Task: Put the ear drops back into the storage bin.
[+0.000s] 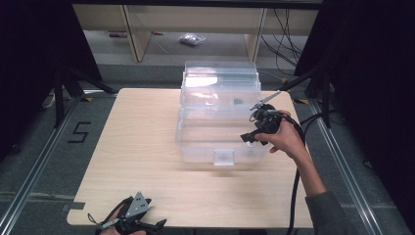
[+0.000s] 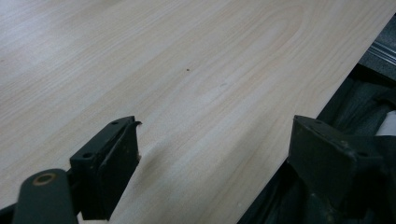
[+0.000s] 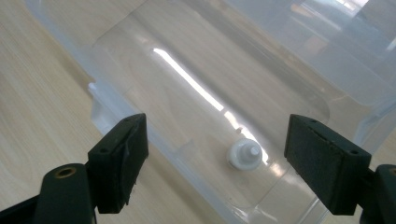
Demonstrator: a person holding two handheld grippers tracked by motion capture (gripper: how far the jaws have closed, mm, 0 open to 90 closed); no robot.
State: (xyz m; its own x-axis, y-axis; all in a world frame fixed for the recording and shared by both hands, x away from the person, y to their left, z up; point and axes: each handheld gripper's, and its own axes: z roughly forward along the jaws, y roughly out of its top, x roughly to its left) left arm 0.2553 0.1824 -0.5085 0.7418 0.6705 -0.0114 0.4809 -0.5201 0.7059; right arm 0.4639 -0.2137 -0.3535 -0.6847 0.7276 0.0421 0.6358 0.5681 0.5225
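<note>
Box, clear plastic, stands mid-table, directly below the right gripper, whose jaws gape wide and empty above a small white knob, presumably lined up to grasp it. Left gripper, also wide and empty, idles over the table edge.

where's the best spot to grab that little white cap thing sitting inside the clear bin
Grip the white cap across its round sides, coming straight down through the clear bin's open top. It appears to sit nub-up on the bin floor, already between the open jaws of the right gripper.
</note>
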